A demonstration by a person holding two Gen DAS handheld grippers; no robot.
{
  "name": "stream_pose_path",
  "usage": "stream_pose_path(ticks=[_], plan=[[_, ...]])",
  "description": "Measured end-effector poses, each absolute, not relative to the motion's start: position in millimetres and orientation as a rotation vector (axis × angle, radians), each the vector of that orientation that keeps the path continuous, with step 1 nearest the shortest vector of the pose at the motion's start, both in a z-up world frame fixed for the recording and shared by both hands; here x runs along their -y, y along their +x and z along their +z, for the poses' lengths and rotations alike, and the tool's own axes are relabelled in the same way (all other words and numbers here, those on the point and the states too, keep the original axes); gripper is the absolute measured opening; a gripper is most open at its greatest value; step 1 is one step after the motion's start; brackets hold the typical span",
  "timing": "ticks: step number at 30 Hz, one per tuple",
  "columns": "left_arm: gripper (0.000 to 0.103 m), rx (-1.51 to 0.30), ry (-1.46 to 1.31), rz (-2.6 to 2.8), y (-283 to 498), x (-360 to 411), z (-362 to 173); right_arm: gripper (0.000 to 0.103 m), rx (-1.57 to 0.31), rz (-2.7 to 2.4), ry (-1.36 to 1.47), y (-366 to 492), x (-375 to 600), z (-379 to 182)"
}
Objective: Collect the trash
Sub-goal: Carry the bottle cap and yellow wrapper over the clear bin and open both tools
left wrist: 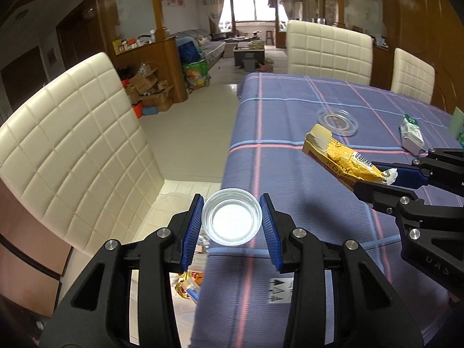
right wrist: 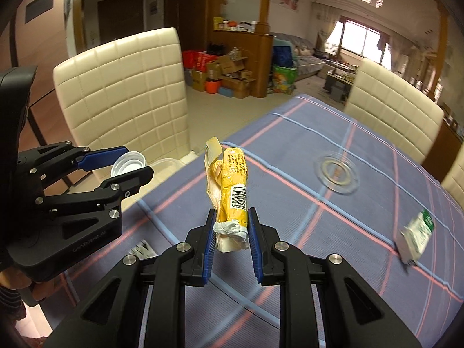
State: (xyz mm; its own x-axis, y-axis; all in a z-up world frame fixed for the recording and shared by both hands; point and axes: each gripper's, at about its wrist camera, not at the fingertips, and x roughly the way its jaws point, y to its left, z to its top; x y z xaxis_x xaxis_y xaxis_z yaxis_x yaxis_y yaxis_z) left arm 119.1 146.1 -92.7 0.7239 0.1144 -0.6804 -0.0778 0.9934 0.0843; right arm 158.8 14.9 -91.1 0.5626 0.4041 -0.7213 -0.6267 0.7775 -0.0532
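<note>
Right gripper (right wrist: 231, 226) is clamping the yellow wrapper (right wrist: 232, 185) at its crumpled end | left gripper (left wrist: 232, 220) is pinching the clear cup (left wrist: 231, 221) | both looking light, crushable.

Left gripper (left wrist: 232, 220) clamped on a clear cup, pointing downward. Right gripper (right wrist: 231, 226) at its 3 o'clock, pinching a yellow wrapper.

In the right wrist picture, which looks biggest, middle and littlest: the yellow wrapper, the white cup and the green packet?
1. Yellow wrapper, biggest, though it sits nearest the camera in the right claw.
2 and 3. White cup in the left claw and green packet on the table look about alike; I won't rank them.
</note>
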Motion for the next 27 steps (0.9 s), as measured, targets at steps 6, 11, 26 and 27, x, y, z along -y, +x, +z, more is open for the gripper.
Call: stream_pose_path(ticks=[6, 11, 26, 27], plan=[[0.041, -0.753, 0.036, 0.149, 114, -168, -96, 0.021, -0.763, 0.659, -0.342, 159, -42, -94], [0.041, -0.756, 0.016, 0.174, 111, -186, -100, 0.021, -0.769, 0.683, -0.356, 159, -57, -97], [0.041, -0.77, -0.025, 0.226, 114, -225, -113, 0.021, -0.792, 0.735, -0.375, 169, -96, -110], [0.041, -0.769, -0.028, 0.229, 114, -227, -114, 0.021, -0.791, 0.739, -0.374, 171, -99, -110]])
